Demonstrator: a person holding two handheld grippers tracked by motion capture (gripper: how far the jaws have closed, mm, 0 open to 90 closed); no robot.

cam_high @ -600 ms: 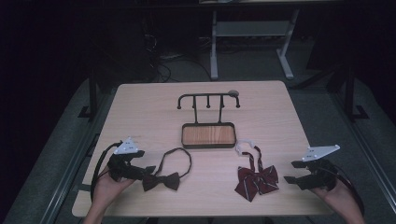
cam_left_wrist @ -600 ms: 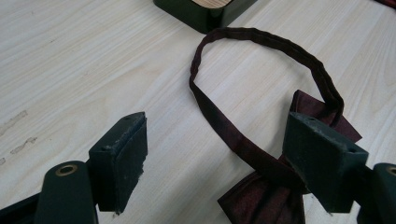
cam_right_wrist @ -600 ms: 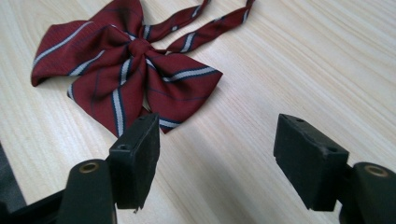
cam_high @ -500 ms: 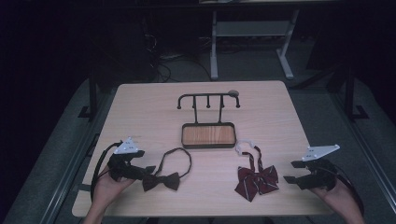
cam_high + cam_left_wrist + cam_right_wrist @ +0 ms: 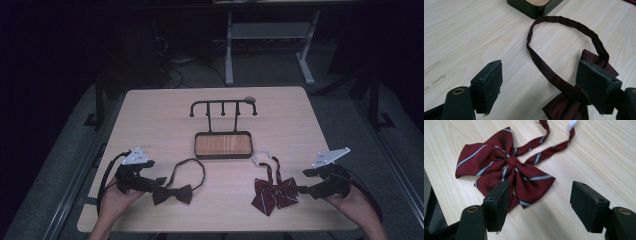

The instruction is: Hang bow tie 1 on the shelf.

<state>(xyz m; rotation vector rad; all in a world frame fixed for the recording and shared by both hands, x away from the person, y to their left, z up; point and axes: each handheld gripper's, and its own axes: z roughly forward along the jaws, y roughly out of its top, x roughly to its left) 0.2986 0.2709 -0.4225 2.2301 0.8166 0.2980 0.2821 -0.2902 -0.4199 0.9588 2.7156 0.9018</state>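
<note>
At the near edge of the table [image 5: 150,115], the left gripper [image 5: 159,182] is held low in the person's left hand [image 5: 114,200], with its jaws standing wide apart and clamped on nothing. In the left gripper view, the dark bow tie [image 5: 571,105] is seen lying flat on the table between the two pads, just beside the right-hand one, and its neck strap [image 5: 564,22] is laid out in a loop toward the far side. At the near right, the right gripper [image 5: 303,181] is held in the right hand [image 5: 356,202], its jaws likewise spread and closed on nothing. The striped red bow tie [image 5: 506,170] is located flat on the table just ahead of these jaws, its nearest wing partly behind the left-hand pad; whether that pad touches the cloth cannot be told. Its two strap ends [image 5: 554,145] are directed away from the gripper. Farther back, at the table's centre, a dark hook stand [image 5: 223,107] is seated upright on a wood-topped base tray [image 5: 223,145].
</note>
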